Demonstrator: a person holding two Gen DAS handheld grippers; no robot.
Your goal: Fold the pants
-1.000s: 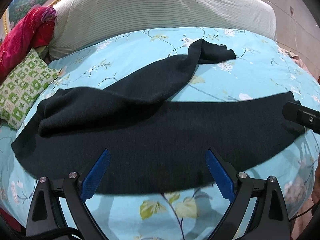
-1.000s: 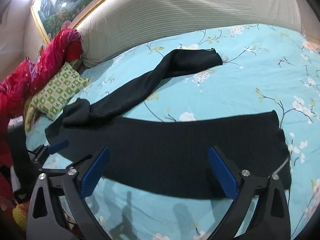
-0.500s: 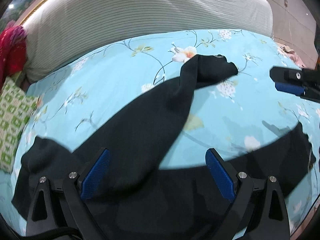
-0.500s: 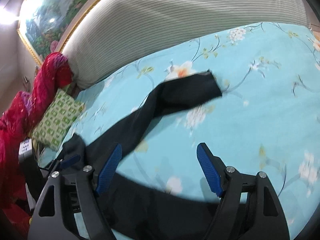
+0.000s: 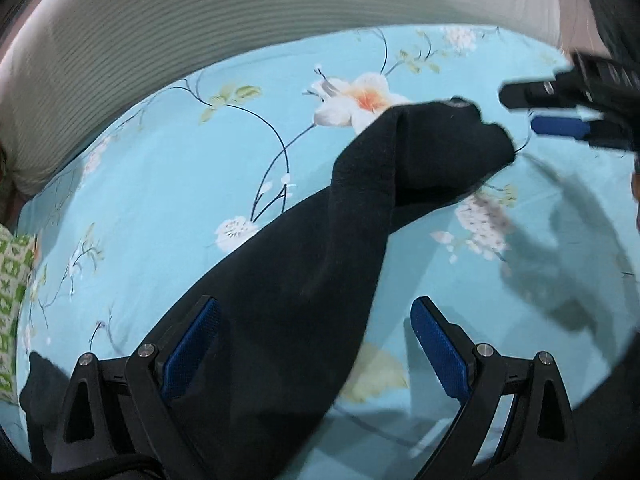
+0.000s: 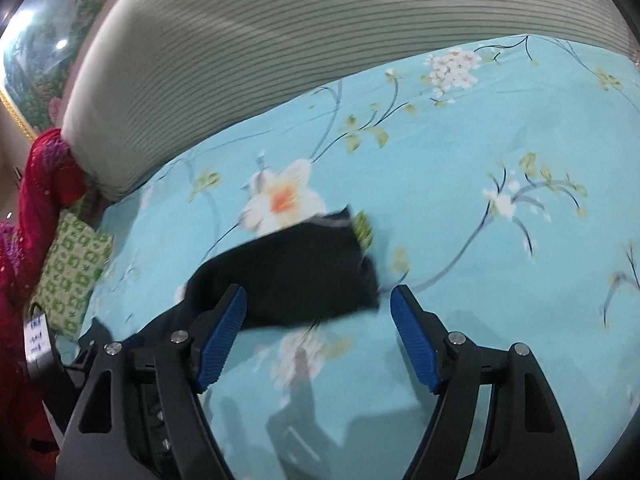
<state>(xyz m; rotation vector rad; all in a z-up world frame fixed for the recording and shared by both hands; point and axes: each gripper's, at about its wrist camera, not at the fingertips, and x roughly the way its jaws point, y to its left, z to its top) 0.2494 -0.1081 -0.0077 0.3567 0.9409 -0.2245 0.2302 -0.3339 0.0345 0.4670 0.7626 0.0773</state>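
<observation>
Two grippers hung over the turquoise floral bedsheet (image 5: 168, 184), neither grasping anything. My left gripper (image 5: 316, 344) stood spread, one leg of the black knit pants (image 5: 304, 280) running below and between its blue pads. My right gripper (image 6: 318, 336) had just been narrowing its jaws but gaped, nothing between the pads; the leg's hem lay just ahead of them. Beyond lay a pale striped bolster (image 6: 304, 32).

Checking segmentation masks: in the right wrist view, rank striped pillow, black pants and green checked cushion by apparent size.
1. striped pillow, largest by far
2. black pants, partly hidden behind the gripper
3. green checked cushion, smallest, though it sits farther off at the frame edge
</observation>
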